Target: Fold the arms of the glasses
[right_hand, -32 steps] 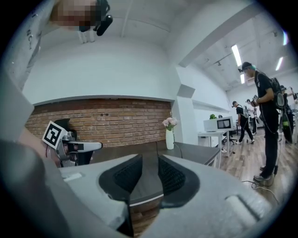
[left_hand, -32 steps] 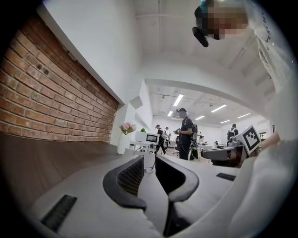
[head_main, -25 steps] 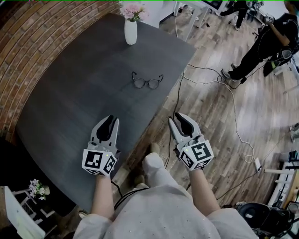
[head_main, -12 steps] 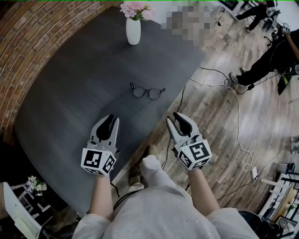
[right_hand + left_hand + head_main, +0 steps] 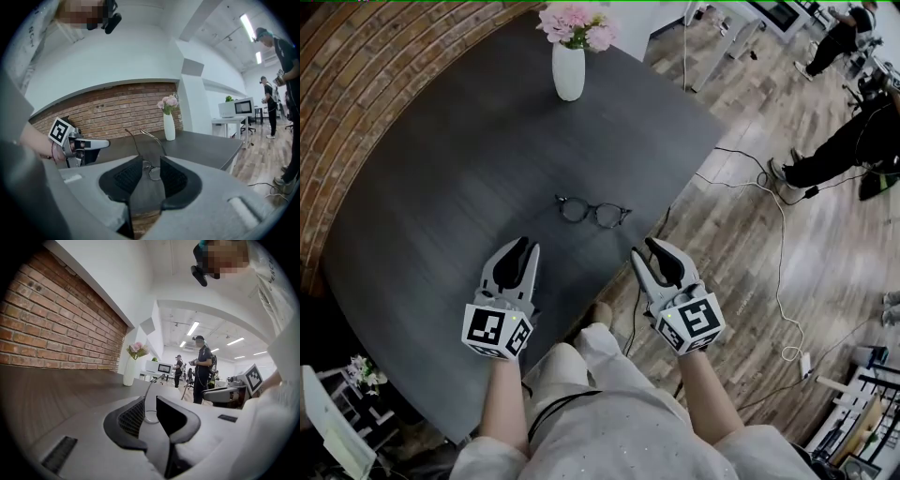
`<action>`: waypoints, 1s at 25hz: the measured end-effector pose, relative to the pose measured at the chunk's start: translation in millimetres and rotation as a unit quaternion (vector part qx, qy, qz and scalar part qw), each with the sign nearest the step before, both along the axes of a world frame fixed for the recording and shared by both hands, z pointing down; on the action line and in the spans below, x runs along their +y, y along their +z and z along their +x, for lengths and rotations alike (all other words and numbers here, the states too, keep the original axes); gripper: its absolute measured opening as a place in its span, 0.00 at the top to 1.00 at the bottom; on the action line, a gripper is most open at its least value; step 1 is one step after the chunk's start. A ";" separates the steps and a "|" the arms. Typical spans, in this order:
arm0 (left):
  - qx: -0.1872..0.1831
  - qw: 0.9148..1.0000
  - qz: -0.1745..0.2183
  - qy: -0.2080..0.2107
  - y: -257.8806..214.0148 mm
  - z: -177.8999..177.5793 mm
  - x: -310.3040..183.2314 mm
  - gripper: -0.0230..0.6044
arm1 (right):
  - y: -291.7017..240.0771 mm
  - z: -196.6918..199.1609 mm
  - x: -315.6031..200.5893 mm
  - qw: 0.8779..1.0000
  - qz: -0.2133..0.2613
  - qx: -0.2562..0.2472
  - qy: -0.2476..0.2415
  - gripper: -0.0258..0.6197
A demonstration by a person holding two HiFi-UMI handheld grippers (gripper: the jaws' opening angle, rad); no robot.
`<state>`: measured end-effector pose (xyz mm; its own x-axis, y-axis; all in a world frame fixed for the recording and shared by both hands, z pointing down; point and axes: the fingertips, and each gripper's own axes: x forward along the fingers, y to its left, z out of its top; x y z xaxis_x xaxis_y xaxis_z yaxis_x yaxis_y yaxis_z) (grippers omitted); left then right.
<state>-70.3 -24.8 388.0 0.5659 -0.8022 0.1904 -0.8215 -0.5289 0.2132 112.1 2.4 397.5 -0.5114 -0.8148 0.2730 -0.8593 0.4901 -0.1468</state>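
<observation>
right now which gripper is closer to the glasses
Right, but only slightly. The right gripper is open by the table edge, just short of the glasses; the left gripper, open over the table, is slightly farther from their other end.

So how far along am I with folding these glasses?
Nothing is done yet: the glasses lie on the table with both arms unfolded. In hand: the left hand-held gripper and right hand-held gripper are both open, empty and short of the glasses; the right one's jaws have just been opening. Left: grip the frame and fold each arm in.
</observation>
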 end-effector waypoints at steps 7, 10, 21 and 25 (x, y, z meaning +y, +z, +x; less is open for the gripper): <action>-0.014 1.000 0.000 0.016 7.9 8.3 -26.2 0.85 | 9.8 -1.6 -21.0 1.000 -0.002 -0.007 0.004 0.79; -0.019 0.999 -0.007 0.028 17.0 11.9 -38.6 0.85 | 14.2 -4.5 -32.7 1.000 -0.003 0.000 0.007 0.79; -0.038 0.998 -0.017 0.052 40.4 22.8 -71.2 0.85 | 27.5 -9.5 -61.5 1.000 -0.010 0.022 0.012 0.79; -0.049 0.996 -0.016 0.071 44.3 31.1 -78.6 0.85 | 31.5 -7.5 -69.4 0.999 -0.010 0.030 0.015 0.79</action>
